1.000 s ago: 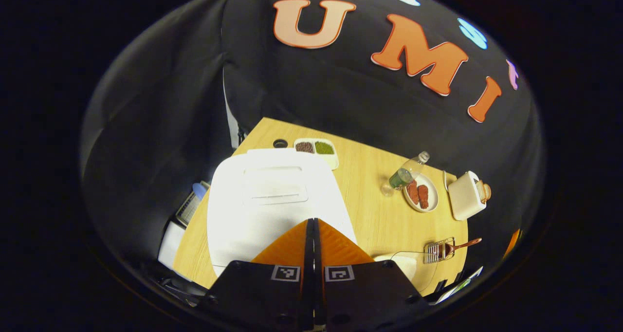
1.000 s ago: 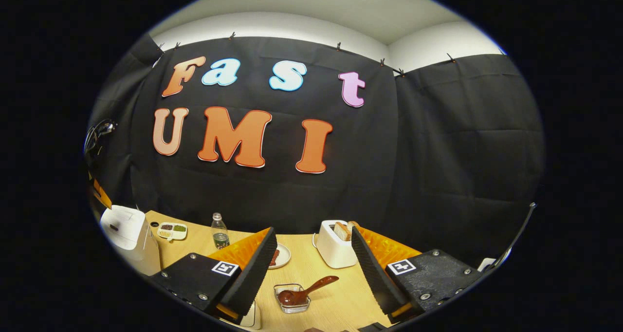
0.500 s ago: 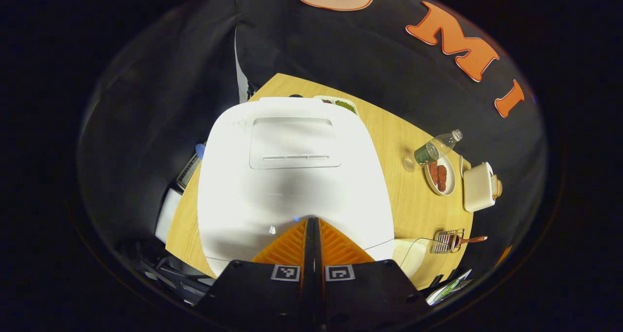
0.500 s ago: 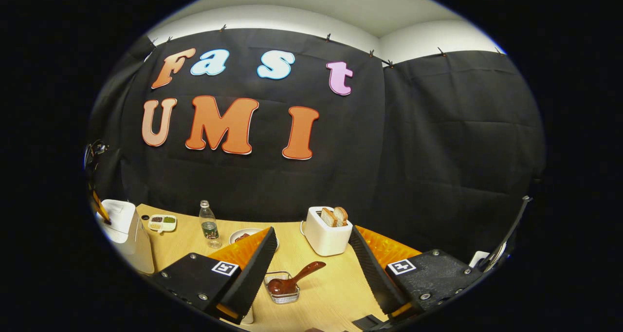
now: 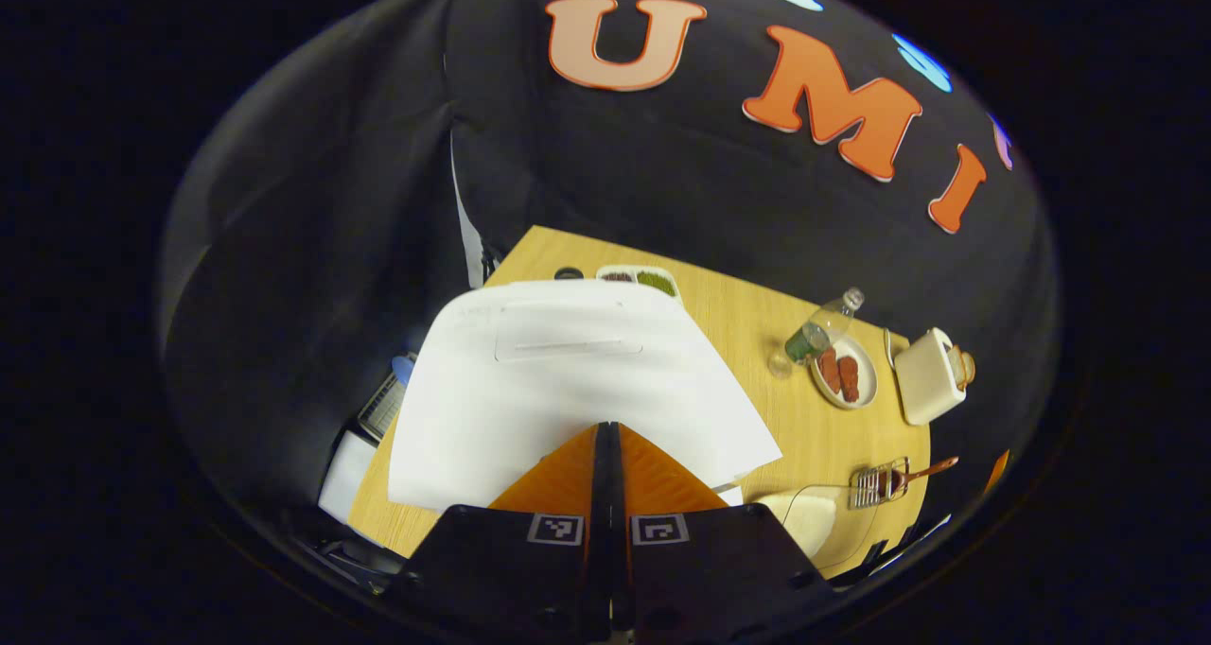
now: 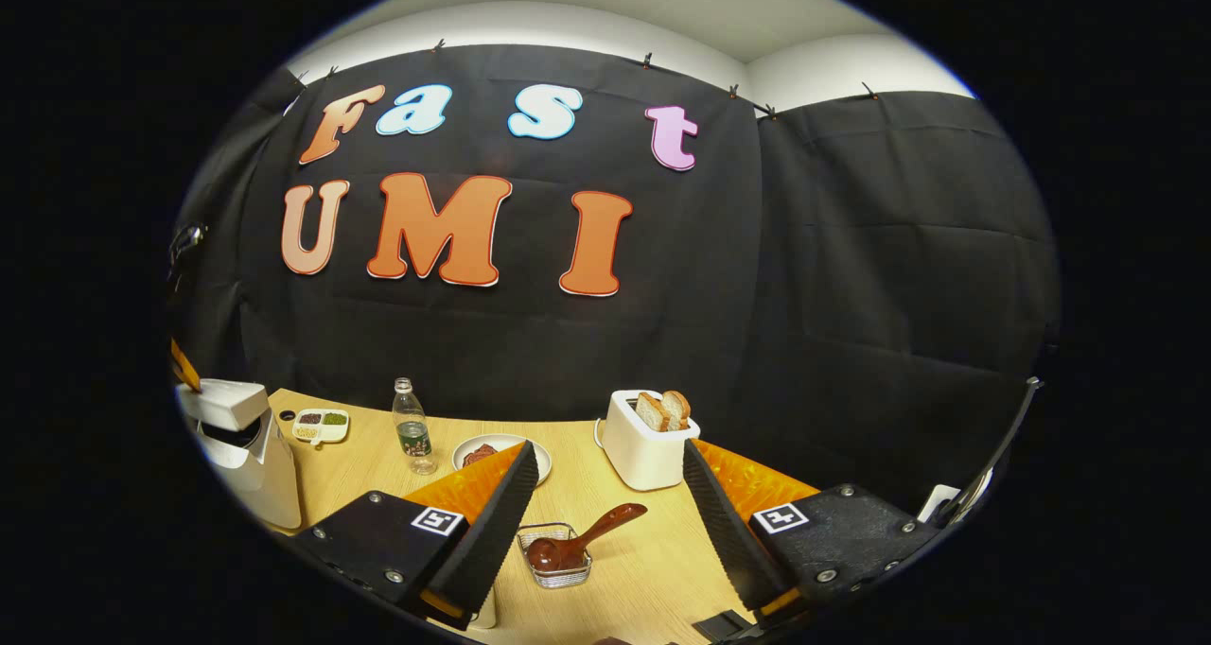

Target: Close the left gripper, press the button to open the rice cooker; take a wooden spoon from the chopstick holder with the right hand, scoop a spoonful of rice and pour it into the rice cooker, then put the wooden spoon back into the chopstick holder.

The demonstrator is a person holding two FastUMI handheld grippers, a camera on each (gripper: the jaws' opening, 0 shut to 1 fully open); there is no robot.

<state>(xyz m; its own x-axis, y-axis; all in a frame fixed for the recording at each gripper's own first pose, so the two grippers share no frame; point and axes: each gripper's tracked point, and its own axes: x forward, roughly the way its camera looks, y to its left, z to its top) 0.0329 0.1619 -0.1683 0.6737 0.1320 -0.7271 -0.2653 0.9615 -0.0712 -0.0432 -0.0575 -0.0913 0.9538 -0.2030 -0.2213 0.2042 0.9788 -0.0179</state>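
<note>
the rice cooker (image 5: 568,390) stands at the left end of the wooden table (image 5: 757,418), and in the left gripper view we see its white lid (image 5: 587,380) tilted up, with a gap under its front edge. in the right gripper view the same cooker (image 6: 248,442) is at the far left, and there we see the lid (image 6: 222,404) raised above the body like an open wedge. the left gripper (image 5: 605,437) is just above the front of the lid, and its two fingers are pressed together with nothing between them; we cannot tell if the tips touch the lid.

the wooden spoon (image 6: 582,538) lies with its bowl inside a small wire basket (image 6: 558,560), which serves as the chopstick holder, and its handle leans out to the right. the right gripper (image 6: 610,494) hangs above the table near this basket, with its fingers spread wide and empty. a pale bowl (image 5: 790,517) stands near the front edge of the table, beside the cooker, and we cannot tell what is inside it.

further back we see a small dish (image 6: 320,425) with compartments, a clear bottle (image 6: 410,427), a plate (image 6: 500,451) with reddish food, and a white toaster (image 6: 648,446) with bread slices standing in it.
</note>
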